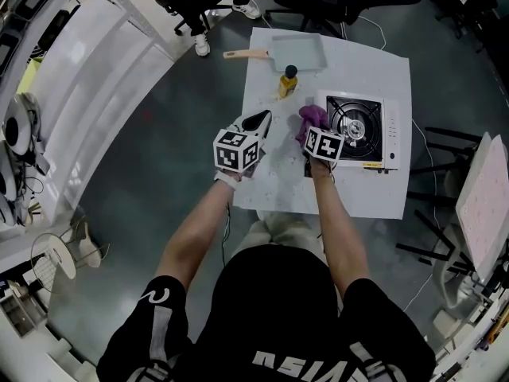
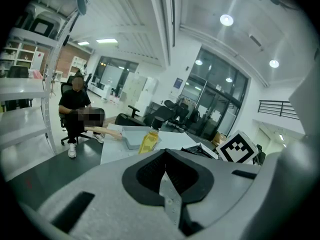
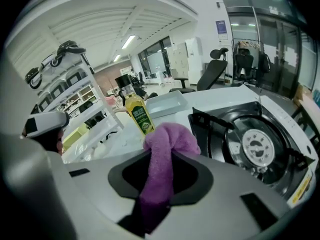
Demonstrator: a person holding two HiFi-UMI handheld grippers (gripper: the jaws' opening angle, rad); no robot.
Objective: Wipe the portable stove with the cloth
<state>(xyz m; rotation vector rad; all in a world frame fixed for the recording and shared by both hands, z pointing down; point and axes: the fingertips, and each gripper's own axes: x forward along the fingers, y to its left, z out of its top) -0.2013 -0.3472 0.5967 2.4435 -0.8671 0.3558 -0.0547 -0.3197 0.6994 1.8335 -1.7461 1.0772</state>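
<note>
**Grip.** The right hand-held gripper (image 3: 162,169) is clamped on the purple cloth (image 3: 170,141). A folded wad stands proud above the jaws and the rest is pinched down between them. The left hand-held gripper (image 2: 165,159) is closed with nothing in it, and is held over the worktop (image 1: 278,193) to the left of the right one.

**Position of the work.** The cloth is held just beside the left edge of the portable stove (image 3: 255,144). Contact with the stove is not yet observed. Whether the cloth brushes the worktop cannot be told.

**Recommended conduct of the step.**
- The wad is judged to need carrying rightward over the stove's rim and lowering until the loose fold flattens against the metal, so that fabric and not jaw meets the surface.
- The flat top plate should be wiped first, in strokes along its edges.
- The raised pan-support prongs around the burner are judged likely to snag the fabric, so they should be worked round and not dragged across.
- The clamp should be kept firm throughout. A slack pinch would let the cloth be pulled out.
- The stove is judged light enough to slide, so its near-left corner could be steadied by the empty left hand-held gripper.

**Further off.** The yellow oil bottle (image 3: 138,114) stands beyond the cloth, with a shallow tray (image 3: 165,103) behind it. Wide strokes towards the bottle should be avoided.
</note>
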